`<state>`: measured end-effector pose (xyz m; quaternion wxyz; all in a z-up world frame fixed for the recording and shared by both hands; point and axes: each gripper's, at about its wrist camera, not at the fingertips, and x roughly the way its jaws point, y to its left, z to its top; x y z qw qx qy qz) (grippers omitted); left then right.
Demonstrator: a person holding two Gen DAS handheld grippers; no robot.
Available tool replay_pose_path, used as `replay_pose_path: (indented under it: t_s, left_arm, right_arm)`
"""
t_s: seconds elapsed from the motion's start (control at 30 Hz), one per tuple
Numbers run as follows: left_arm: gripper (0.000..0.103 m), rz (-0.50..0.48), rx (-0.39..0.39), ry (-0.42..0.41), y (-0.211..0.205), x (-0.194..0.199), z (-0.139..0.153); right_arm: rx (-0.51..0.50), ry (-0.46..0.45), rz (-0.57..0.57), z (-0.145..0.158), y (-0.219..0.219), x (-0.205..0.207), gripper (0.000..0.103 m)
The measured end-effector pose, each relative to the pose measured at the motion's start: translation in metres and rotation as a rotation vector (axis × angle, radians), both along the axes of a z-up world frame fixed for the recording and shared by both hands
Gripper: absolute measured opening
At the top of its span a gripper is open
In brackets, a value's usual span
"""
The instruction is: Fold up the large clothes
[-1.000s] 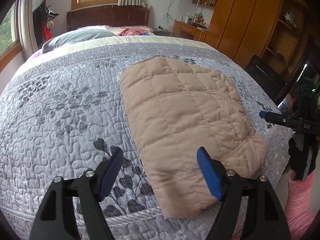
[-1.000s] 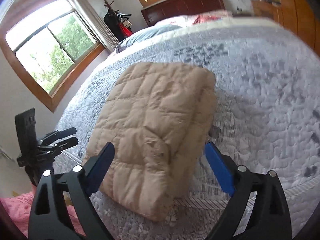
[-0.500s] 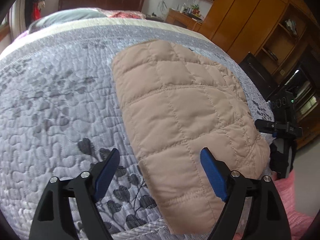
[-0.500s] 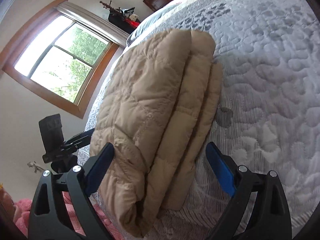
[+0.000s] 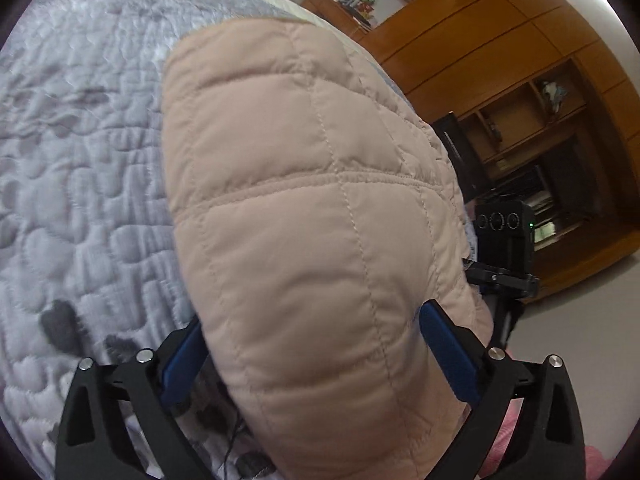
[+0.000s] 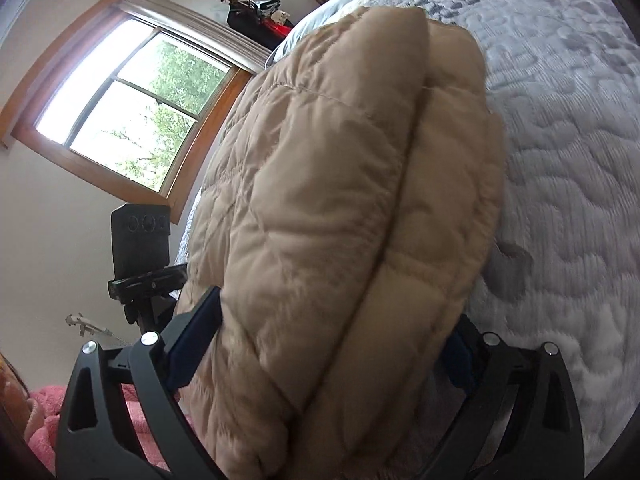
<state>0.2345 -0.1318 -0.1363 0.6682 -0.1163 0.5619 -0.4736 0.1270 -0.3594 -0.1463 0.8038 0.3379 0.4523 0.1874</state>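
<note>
A folded beige quilted jacket (image 5: pixel 300 140) lies on the grey patterned bed quilt (image 5: pixel 80 160), near the bed's front edge. My left gripper (image 5: pixel 312 316) straddles its near end. Its jaws are opening, with the jacket filling the gap between the blue pads (image 5: pixel 448 352). In the right wrist view the jacket (image 6: pixel 320 140) shows its stacked layers edge-on. My right gripper (image 6: pixel 336 308) stands wide around that thick edge, its jaws closing a little. Padding bulges over its right finger and hides the pad. The quilt (image 6: pixel 560 160) stretches away to the right.
A black camera on a tripod (image 5: pixel 504 232) stands just off the bed's edge, also seen in the right wrist view as the tripod camera (image 6: pixel 140 236). A wooden wardrobe (image 5: pixel 500 60) lines one wall, and a window (image 6: pixel 132 112) the other. Pink fabric (image 6: pixel 44 412) lies low beside the bed.
Both grippers have come down and forward onto the jacket's near end, which now sits between their fingers. The left jaws stand wider than before.
</note>
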Motion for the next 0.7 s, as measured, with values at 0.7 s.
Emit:
replay_pose_path:
  t_s: [0.7]
  left_arm:
    - [0.084,0.092,-0.160,-0.205,0.060,0.040,0.080]
  right_arm:
    - [-0.183,-0.237,0.174,0.099,0.085,0.099,0.049]
